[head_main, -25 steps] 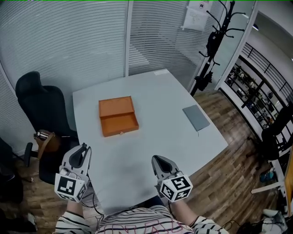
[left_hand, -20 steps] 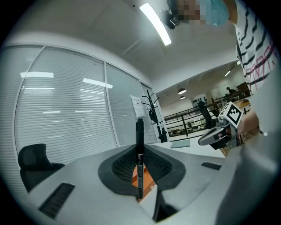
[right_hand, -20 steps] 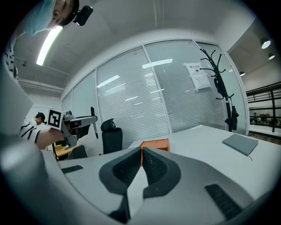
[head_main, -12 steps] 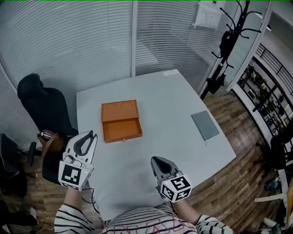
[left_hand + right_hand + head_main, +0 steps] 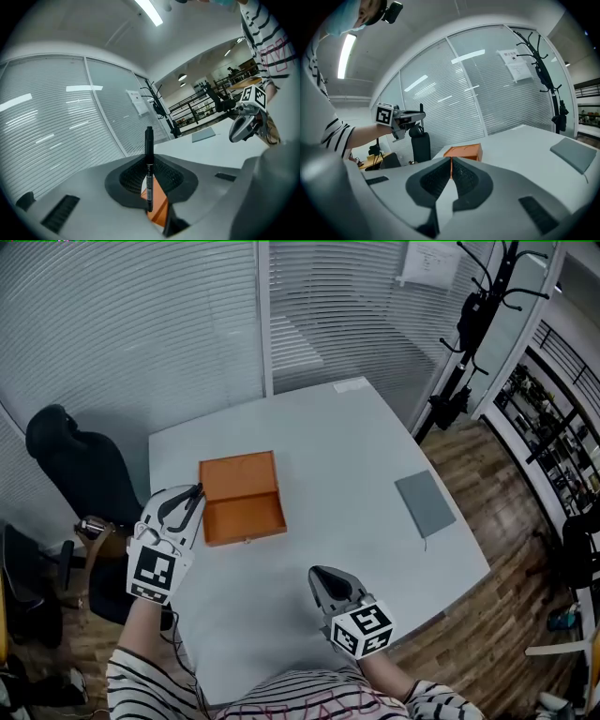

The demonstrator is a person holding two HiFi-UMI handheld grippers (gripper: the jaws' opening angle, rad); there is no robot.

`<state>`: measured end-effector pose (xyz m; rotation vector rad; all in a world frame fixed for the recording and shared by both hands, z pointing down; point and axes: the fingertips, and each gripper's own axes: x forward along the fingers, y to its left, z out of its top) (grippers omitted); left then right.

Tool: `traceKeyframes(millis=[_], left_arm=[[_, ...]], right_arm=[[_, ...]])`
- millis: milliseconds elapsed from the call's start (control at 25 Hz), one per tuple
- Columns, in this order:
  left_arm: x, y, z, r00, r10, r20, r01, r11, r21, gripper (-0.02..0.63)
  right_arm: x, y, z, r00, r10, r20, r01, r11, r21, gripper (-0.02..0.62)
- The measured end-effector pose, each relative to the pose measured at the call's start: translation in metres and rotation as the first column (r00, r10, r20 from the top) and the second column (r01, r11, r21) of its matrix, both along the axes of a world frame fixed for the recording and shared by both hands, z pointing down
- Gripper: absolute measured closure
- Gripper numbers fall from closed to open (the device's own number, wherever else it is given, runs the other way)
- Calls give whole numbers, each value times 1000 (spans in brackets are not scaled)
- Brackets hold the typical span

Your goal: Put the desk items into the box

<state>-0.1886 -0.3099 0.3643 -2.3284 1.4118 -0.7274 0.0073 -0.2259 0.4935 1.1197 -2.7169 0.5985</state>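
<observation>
Pen [image 5: 149, 140] in left claw [image 5: 191, 497], label [image 5: 149, 180] illegible

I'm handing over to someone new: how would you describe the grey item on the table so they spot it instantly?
Start at the white table before the slatted glass wall. The grey item lies alone near its right edge, well apart from the orange box. It is thin, flat and slate-grey, a plain rectangle, whereas the box is orange and open.

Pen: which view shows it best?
Left gripper view: the pen stands full-length, clamped in the left gripper. Head view shows only a thin dark sliver at that gripper's tips; right gripper view, a small dark stick, hard to tell.
</observation>
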Motion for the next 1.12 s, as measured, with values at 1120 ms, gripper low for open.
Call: traceKeyframes(millis=[1120], left_arm=[[51,-104,246,935,236,264,-66,850,-523,543]], right_arm=[[5,-61,63,1000,-5,27,9,990,-140,568]])
